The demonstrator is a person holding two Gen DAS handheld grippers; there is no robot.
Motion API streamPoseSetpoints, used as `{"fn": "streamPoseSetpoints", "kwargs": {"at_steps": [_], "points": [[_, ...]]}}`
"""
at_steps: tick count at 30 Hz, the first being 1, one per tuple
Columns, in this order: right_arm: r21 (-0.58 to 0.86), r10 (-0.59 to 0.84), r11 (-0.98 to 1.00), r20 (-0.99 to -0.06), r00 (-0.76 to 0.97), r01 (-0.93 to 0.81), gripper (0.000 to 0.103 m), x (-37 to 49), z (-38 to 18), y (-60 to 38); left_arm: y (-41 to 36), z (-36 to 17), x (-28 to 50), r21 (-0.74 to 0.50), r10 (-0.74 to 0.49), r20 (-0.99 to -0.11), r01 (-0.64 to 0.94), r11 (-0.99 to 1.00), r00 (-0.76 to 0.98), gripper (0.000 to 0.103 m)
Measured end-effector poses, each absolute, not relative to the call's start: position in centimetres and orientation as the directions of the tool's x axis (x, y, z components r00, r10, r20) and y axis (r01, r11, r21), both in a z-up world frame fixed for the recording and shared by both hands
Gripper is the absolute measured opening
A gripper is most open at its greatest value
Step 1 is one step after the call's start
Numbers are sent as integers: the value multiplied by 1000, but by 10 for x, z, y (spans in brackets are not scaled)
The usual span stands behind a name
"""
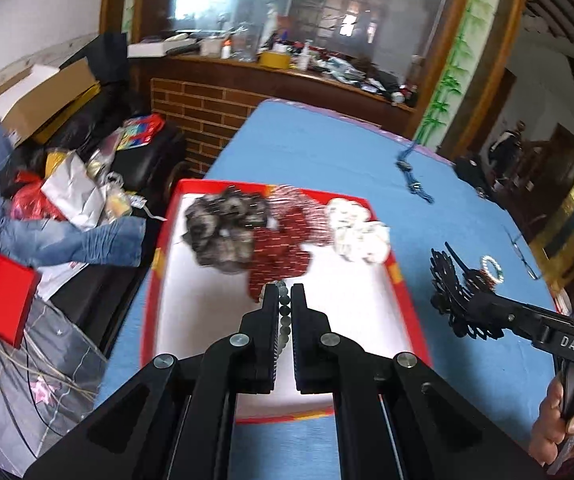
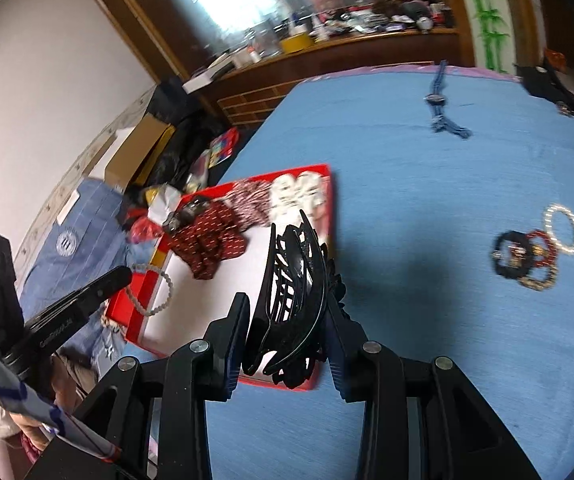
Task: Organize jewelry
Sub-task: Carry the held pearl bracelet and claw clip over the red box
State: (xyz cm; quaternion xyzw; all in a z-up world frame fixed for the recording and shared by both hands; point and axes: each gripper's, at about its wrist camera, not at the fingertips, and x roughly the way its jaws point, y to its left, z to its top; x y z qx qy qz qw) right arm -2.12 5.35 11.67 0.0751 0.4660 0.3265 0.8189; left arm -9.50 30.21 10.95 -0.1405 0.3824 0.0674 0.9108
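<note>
Closest in the left wrist view, the left gripper (image 1: 283,292) has its jaws pinched tight on a pale grey beaded bracelet (image 1: 283,312), the string of beads running down the narrow slit between the fingers, held above the white floor of the red tray (image 1: 155,280). Further in, the tray holds a grey scrunchie (image 1: 223,232), a red scrunchie (image 1: 283,248) and a white scrunchie (image 1: 361,232), bunched along its far side. The tray sits on the blue table cover (image 1: 307,152). From the right wrist view, the right gripper (image 2: 287,316) is partly closed around a black hair claw (image 2: 291,288), its fingers pressing each side of the claw, hovering over the tray's near right corner. Well off to the right on the cloth lies a small cluster of bracelets (image 2: 535,248), and a blue necklace (image 2: 441,108) lies toward the far edge
</note>
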Motion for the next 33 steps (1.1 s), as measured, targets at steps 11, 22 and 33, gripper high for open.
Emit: {"fn": "streamPoseSetpoints", "kwargs": {"at_steps": [11, 22, 33], "points": [[434, 599, 770, -745, 294, -469, 39, 7, 91, 115, 336, 79, -57, -221, -1, -760, -258, 941, 650, 5], [414, 574, 784, -768, 285, -463, 40, 28, 71, 149, 368, 47, -48, -196, 39, -799, -323, 926, 600, 5], [386, 544, 803, -787, 292, -455, 40, 42, 55, 167, 377, 33, -44, -188, 49, -806, -333, 924, 590, 5]]}}
